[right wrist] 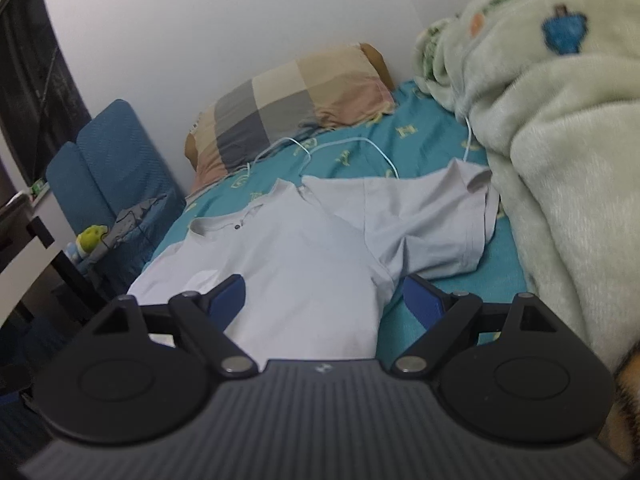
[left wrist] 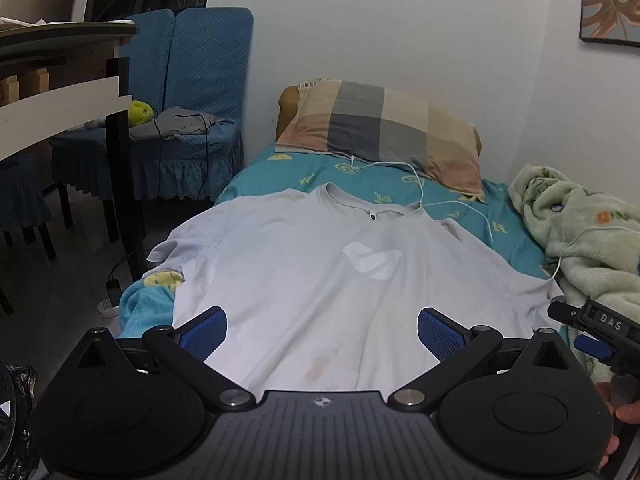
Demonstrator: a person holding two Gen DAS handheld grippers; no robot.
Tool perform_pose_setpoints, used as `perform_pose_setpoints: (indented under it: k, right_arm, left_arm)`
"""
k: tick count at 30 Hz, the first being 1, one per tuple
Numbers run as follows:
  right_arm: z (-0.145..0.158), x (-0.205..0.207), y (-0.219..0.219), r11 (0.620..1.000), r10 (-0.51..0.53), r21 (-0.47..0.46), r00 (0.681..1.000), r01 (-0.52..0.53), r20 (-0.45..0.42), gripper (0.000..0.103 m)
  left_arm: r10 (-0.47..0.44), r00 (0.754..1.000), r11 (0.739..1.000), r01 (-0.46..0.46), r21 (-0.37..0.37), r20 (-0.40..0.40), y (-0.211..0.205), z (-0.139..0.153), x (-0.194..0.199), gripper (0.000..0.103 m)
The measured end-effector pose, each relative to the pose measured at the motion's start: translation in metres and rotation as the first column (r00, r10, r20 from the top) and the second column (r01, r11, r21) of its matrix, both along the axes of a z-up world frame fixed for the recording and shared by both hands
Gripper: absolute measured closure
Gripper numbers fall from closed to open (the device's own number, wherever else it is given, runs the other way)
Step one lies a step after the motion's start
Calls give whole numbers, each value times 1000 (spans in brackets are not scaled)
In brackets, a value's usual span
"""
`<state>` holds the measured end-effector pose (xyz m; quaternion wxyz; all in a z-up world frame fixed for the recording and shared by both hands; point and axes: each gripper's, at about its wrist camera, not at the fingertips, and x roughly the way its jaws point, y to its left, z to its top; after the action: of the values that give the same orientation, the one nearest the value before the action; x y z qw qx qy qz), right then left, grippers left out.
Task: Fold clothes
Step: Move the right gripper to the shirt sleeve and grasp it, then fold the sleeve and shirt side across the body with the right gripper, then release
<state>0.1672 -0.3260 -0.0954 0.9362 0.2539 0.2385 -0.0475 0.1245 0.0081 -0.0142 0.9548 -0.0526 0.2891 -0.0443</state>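
A pale T-shirt (left wrist: 320, 280) is lying flat, front up, across the bed (left wrist: 516, 236), collar toward the pillow (left wrist: 380, 132). Soft, light cloth, likely to slide; taking sleeve and hem corners looks advisable. Left tongs (left wrist: 322, 330) and right tongs (right wrist: 322, 300) are standing apart, holding nothing.

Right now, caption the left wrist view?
Open left gripper above pale T-shirt spread flat on teal bed.

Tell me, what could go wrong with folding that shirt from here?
The white cable crosses the collar of the pale grey T-shirt, so a fold could snag or drag it. The shirt's left sleeve hangs over the bed edge, so a tug may slide the shirt off. The right gripper, open, is close beside the fleece blanket and might catch it instead of the shirt.
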Motion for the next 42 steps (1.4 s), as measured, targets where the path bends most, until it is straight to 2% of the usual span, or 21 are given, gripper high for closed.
perform_pose_setpoints:
  k: [3,5,8,12,13,17,20,21,22,23,24,25,27,30,33,35,38,40,42]
  right_arm:
    - [-14,12,-9,994,-27,102,999,30,-39,15]
    - [-26,21,-20,974,-83,206,994,96,-71,15]
    - [-48,32,-41,920,-197,320,973,227,-124,15]
    - [-84,47,-71,820,-353,399,912,410,-210,15]
    - [-90,52,-74,813,-371,401,906,422,-202,15]
    - [-95,85,-70,852,-348,364,926,377,-144,14]
    - [-97,114,-73,846,-363,373,924,381,-121,14]
    - [-97,124,-76,841,-373,376,920,389,-118,23]
    - [-97,133,-78,842,-379,363,916,399,-127,37]
    - [-95,142,-79,850,-388,326,911,413,-142,46]
    - [-91,149,-79,861,-400,272,903,429,-155,80]
    - [-86,154,-78,873,-411,214,898,438,-159,94]
    - [-66,161,-72,898,-422,91,900,431,-110,94]
    - [-25,171,-44,925,-370,-88,929,369,7,94]
    - [10,187,5,938,-243,-227,965,260,101,94]
    - [24,198,47,940,-127,-301,983,161,131,94]
    - [30,213,116,907,59,-421,992,-6,112,94]
    - [19,219,159,870,166,-479,984,-112,71,94]
    - [1,222,194,840,249,-499,968,-211,9,94]
  left_arm:
    - [-9,1000,1000,9,-23,-18,1,-7,-2,0]
    - [-27,999,998,25,-59,-35,1,-13,-1,0]
    - [-62,996,995,57,-87,-58,0,-23,4,0]
    - [-83,994,989,73,-130,-73,5,-34,15,0]
    - [-81,994,987,69,-144,-78,8,-36,17,0]
    - [-46,992,968,16,-250,-113,29,-46,29,0]
    - [-14,991,957,-25,-290,-131,41,-52,41,0]
    - [-1,991,954,-40,-297,-137,45,-54,44,0]
    - [8,989,950,-52,-307,-145,49,-56,47,0]
    - [16,988,946,-64,-317,-153,53,-57,50,0]
    - [23,987,942,-75,-327,-159,56,-58,52,0]
    - [30,986,938,-84,-335,-163,59,-59,54,0]
    - [45,985,933,-102,-346,-169,64,-58,55,0]
    - [62,989,936,-104,-337,-133,69,-49,51,0]
    - [83,991,940,-112,-322,-103,72,-43,47,0]
    - [104,990,940,-128,-318,-91,77,-39,45,0]
    - [145,987,934,-157,-320,-62,86,-30,40,0]
    - [174,984,930,-177,-323,-39,94,-25,36,0]
    - [193,981,924,-191,-330,-30,100,-23,34,0]
